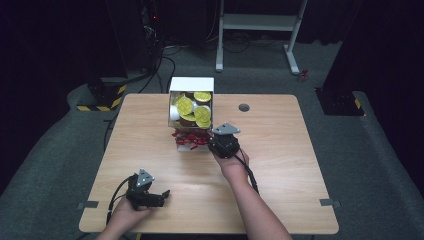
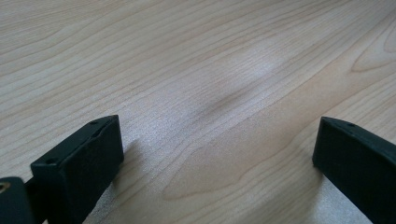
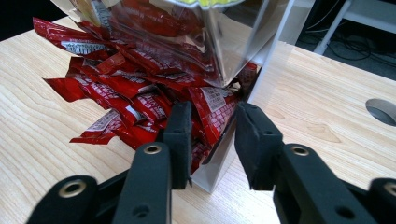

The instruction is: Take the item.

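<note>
A white box [image 1: 192, 84] stands at the table's far middle, with yellow-lidded cups [image 1: 184, 105] in its upper part. Red packets [image 1: 190, 140] spill from its open bottom onto the table [image 1: 280, 165]. My right gripper [image 1: 203, 141] reaches into that pile at the box's right front corner. In the right gripper view its jaws [image 3: 212, 135] hold one upright red packet [image 3: 215, 109] that fills the gap between the pads, beside the box's white wall edge [image 3: 261, 81]. My left gripper [image 1: 162, 196] rests near the front left of the table, open [image 2: 217, 149] over bare wood.
A clear panel [image 3: 196, 42] hangs over the packets. A round cable hole [image 1: 244, 107] lies right of the box. Beyond the table are a white metal frame [image 1: 260, 22] and a yellow-black striped base [image 1: 102, 100] on grey carpet.
</note>
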Action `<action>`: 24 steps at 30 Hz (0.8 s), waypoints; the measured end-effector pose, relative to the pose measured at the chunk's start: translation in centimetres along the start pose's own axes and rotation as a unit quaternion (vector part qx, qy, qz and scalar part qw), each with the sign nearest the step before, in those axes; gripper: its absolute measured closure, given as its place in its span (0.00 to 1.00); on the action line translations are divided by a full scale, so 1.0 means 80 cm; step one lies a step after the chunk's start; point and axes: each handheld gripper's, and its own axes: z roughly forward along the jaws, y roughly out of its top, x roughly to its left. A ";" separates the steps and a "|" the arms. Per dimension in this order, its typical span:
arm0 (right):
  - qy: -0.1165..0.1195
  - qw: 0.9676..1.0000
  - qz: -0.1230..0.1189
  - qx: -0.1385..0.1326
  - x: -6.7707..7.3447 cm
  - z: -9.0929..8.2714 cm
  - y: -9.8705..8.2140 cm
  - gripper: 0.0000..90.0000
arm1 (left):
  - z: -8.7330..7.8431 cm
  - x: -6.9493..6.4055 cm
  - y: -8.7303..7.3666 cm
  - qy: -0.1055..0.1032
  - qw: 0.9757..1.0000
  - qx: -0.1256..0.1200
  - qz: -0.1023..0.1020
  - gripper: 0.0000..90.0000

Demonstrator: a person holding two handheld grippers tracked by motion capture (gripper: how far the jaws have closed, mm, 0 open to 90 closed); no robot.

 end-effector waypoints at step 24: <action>-0.014 1.000 -0.021 0.008 0.004 0.010 0.007 0.95 | 0.000 0.000 0.000 -0.001 1.000 0.001 0.001 0.03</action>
